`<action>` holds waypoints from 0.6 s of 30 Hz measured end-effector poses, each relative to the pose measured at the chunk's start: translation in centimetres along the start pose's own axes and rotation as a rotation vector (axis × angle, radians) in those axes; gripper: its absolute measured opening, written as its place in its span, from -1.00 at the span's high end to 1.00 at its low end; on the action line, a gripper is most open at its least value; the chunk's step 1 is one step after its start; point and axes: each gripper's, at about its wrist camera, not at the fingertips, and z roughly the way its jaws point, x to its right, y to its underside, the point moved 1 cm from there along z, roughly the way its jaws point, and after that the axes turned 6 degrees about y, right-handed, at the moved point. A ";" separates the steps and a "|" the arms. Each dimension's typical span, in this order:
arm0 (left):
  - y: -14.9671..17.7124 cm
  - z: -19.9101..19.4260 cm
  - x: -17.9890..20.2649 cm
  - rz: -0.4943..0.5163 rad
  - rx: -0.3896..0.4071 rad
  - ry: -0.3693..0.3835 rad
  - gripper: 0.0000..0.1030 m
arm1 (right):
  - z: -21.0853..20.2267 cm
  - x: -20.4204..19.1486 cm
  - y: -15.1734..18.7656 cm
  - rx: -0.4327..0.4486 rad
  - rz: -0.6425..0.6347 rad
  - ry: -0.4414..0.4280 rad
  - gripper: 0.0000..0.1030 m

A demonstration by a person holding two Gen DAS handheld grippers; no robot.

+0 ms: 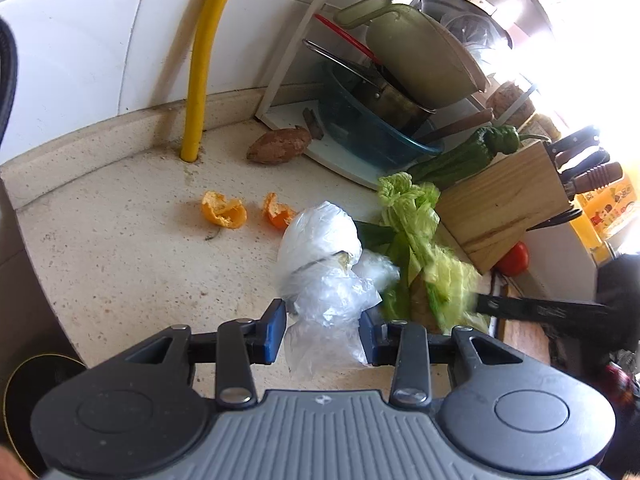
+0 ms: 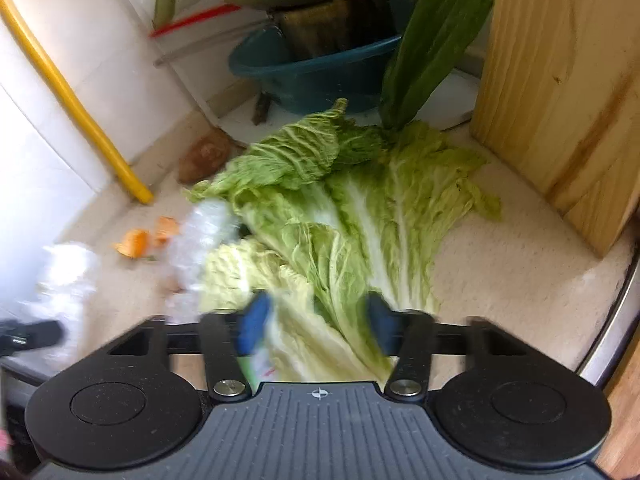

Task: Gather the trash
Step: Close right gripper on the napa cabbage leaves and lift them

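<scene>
A crumpled clear plastic bag (image 1: 326,268) lies on the beige counter (image 1: 132,264); its near end sits between the open blue pads of my left gripper (image 1: 323,330). Two orange peel pieces (image 1: 223,211) lie beyond it. Cabbage leaves (image 2: 344,204) spread over the counter in the right wrist view, and my right gripper (image 2: 318,326) is open with its pads on either side of their stalk ends. The bag (image 2: 204,236) and peels (image 2: 138,242) show blurred at left there. The other gripper's black finger (image 1: 532,308) reaches in beside the leaves (image 1: 416,236).
A yellow hose (image 1: 200,64) runs down the tiled wall. A sweet potato (image 1: 279,145), a rack with a blue bowl (image 1: 372,136) and pots, green peppers (image 1: 460,160), a wooden knife block (image 1: 500,200) and a tomato (image 1: 514,259) crowd the far right.
</scene>
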 end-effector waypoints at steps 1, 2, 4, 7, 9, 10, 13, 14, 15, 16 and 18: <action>0.1 0.0 0.1 0.002 -0.003 0.010 0.30 | -0.8 0.0 0.4 -0.002 0.009 -0.021 0.17; 0.2 -0.1 0.2 0.005 -0.004 0.020 0.29 | -1.6 -0.1 0.9 0.002 0.018 -0.040 0.21; 0.5 0.0 0.4 0.007 -0.012 0.031 0.29 | -3.7 -0.3 1.8 0.005 0.054 -0.077 0.42; 0.7 0.2 0.8 0.006 -0.029 0.037 0.29 | -7.2 0.1 3.1 0.044 0.115 -0.145 0.72; 1.0 -0.2 1.2 0.022 -0.026 0.039 0.28 | -8.1 0.4 3.5 0.085 0.111 -0.065 0.74; 1.1 -0.4 1.3 0.026 -0.021 0.035 0.28 | -7.9 0.7 3.5 0.086 0.113 -0.026 0.74; 1.4 -0.6 1.2 0.018 -0.022 0.024 0.27 | -7.5 1.5 3.4 0.063 0.154 -0.055 0.75; 1.6 -0.7 1.1 0.012 -0.024 0.019 0.27 | -7.3 1.5 3.3 0.060 0.144 -0.066 0.74; 1.8 -0.7 1.0 0.008 -0.026 0.015 0.27 | -7.2 1.6 3.3 0.070 0.152 -0.076 0.60; 1.9 -0.8 1.0 0.005 -0.026 0.013 0.27 | -7.2 1.6 3.3 0.070 0.152 -0.076 0.50; 2.2 -0.9 0.9 -0.003 -0.029 0.005 0.26 | -6.3 0.6 3.3 0.067 0.089 -0.077 -0.25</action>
